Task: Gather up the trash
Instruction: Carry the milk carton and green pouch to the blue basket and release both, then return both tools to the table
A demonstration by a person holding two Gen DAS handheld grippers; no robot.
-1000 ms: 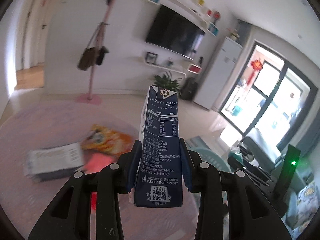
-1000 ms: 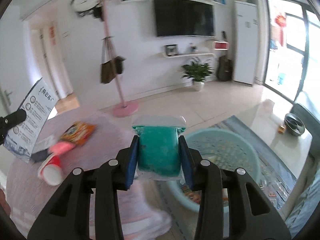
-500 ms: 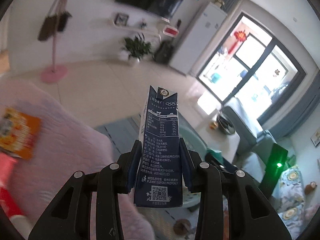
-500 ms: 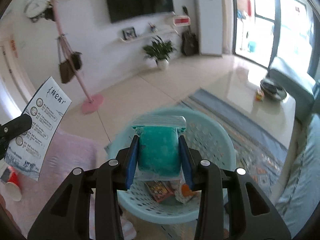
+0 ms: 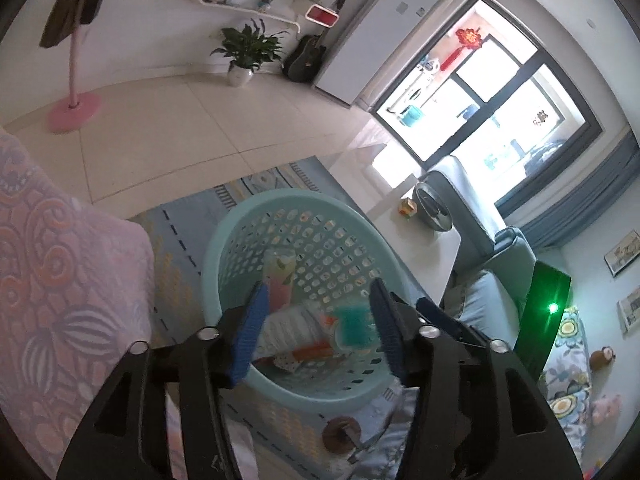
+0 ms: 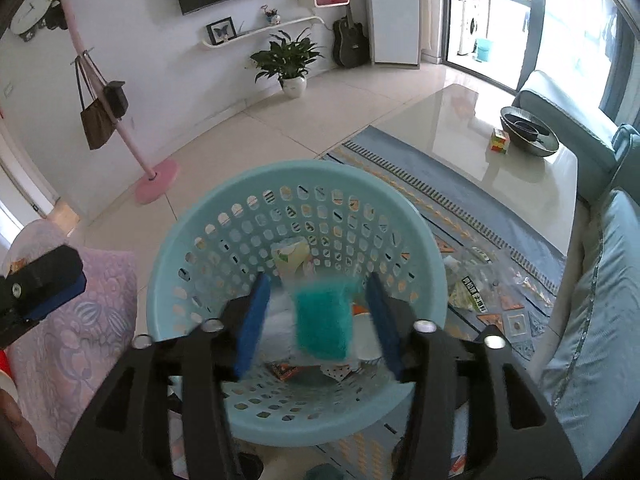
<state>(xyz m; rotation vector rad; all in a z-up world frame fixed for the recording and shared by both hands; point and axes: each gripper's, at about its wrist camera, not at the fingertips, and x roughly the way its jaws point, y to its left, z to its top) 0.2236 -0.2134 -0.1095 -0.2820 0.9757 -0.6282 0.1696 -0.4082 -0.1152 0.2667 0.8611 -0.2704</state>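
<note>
Left gripper (image 5: 318, 332) is pointing down into the light blue basket (image 5: 224, 248), jaws opening and nothing between the blue pads, just the trash pile below: wrappers, a pale carton (image 5: 279, 276) leaning on the far wall. The pink tablecloth (image 5: 60, 280) sits off to the left of the fingers. Right gripper (image 6: 316, 320) hangs over the same basket (image 6: 168, 272), jaws opening too, and the teal packet (image 6: 324, 324) sits blurred between the fingers, touching neither pad as far as I can tell. A rug (image 6: 420, 168) lies under the basket.
</note>
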